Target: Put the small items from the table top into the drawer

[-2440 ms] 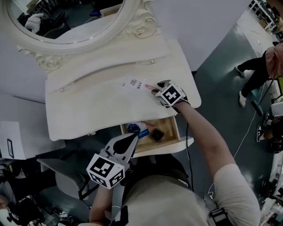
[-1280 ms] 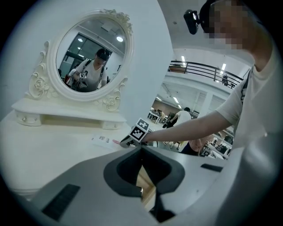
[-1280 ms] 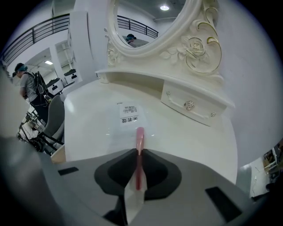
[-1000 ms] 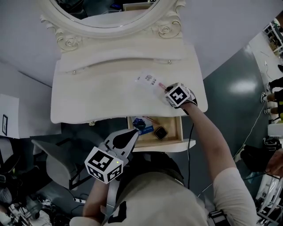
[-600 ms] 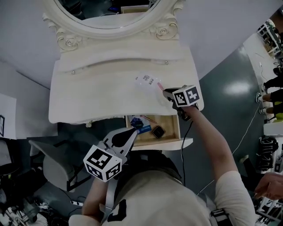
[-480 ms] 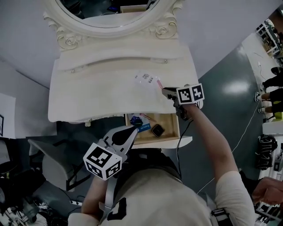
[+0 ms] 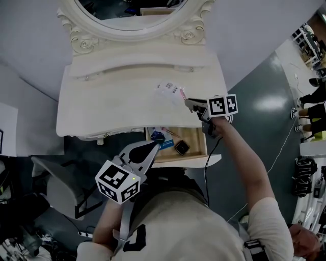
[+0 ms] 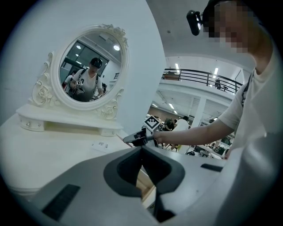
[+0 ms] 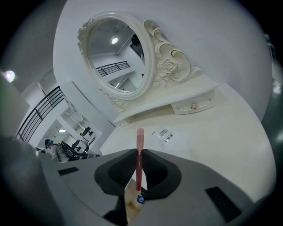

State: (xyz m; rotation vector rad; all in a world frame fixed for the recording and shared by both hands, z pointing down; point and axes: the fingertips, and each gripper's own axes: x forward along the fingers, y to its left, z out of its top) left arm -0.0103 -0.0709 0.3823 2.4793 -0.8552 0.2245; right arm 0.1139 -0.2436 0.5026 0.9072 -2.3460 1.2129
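Note:
My right gripper (image 7: pixel 189 103) hangs just above the right part of the white dressing table (image 7: pixel 112 107), shut on a thin pink stick (image 9: pixel 140 137) that stands up between its jaws. A small printed packet (image 7: pixel 167 90) lies flat on the table top just beyond the stick's tip; the packet (image 9: pixel 164 134) also shows ahead of the jaws. Below the table edge the wooden drawer (image 7: pixel 197 138) stands open, with a blue item (image 7: pixel 158 136), a black square item (image 7: pixel 180 148) and a red stick in it. My left gripper (image 7: pixel 154 147) is shut and empty, held in front of the drawer's left end.
An oval mirror (image 7: pixel 137 10) in a carved white frame stands at the back of the table on a raised shelf with small knobs. A grey chair (image 7: pixel 61 178) sits to the lower left. People stand far off on the grey floor at the right.
My right gripper has risen off the table top with the pink stick and rolled, so its marker cube now faces the head camera. The left gripper has hardly moved.

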